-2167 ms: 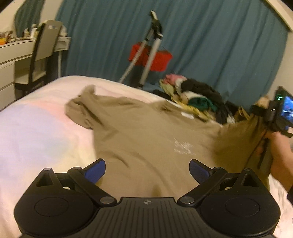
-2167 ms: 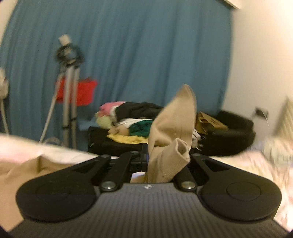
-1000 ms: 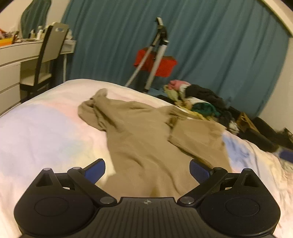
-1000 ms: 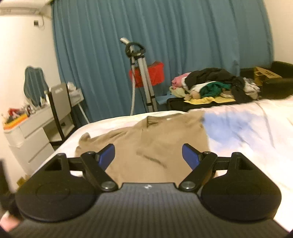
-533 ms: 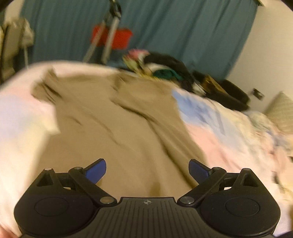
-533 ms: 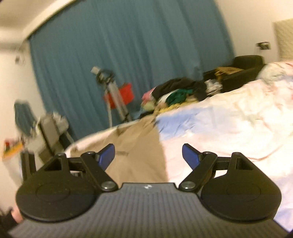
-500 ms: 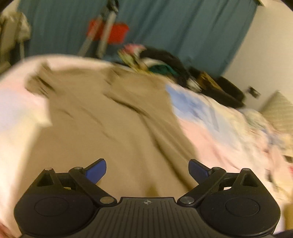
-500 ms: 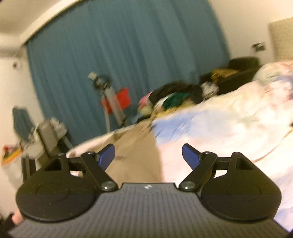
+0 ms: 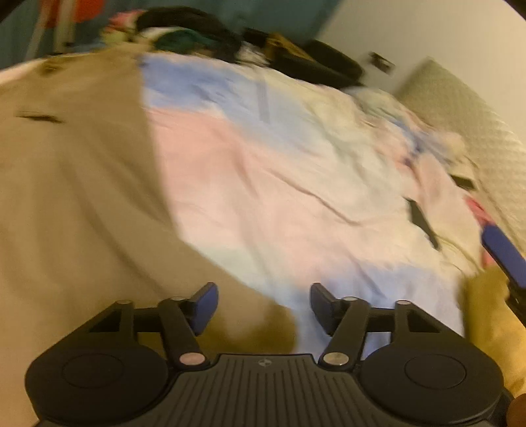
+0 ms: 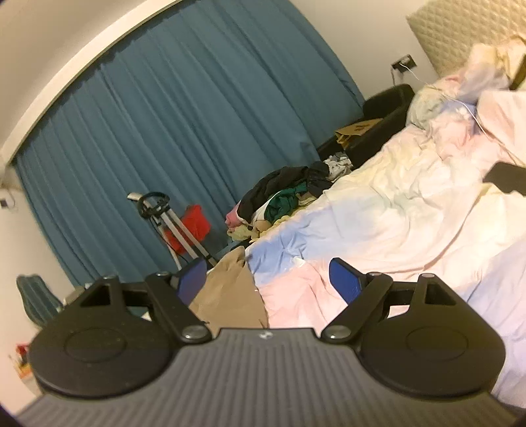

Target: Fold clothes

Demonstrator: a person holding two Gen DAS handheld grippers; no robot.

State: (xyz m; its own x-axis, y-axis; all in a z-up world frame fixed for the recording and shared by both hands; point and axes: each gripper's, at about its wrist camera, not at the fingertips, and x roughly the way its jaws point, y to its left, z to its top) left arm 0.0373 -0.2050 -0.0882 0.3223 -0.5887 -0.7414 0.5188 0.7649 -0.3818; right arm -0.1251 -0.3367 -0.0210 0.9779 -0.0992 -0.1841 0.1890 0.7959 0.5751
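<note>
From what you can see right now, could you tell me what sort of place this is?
Most likely a home bedroom: a bed with a rumpled pastel duvet and a padded headboard, full-length blue curtains, and a pile of clothes beside the bed.

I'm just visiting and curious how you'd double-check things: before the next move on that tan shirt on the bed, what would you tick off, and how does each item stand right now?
1. Left gripper open and empty: ok, jaws apart, nothing between them.
2. Right gripper open and empty: ok, jaws apart.
3. Tan shirt lying on the bedspread: ok, spread on the bed.
4. Shirt's near edge within the left gripper's line: ok, its hem sits just ahead of the left finger.
5. Sharp view for aiming: not ok, left wrist view is motion-blurred.
6. Sleeve fold lying flat: cannot tell, too blurred.
</note>
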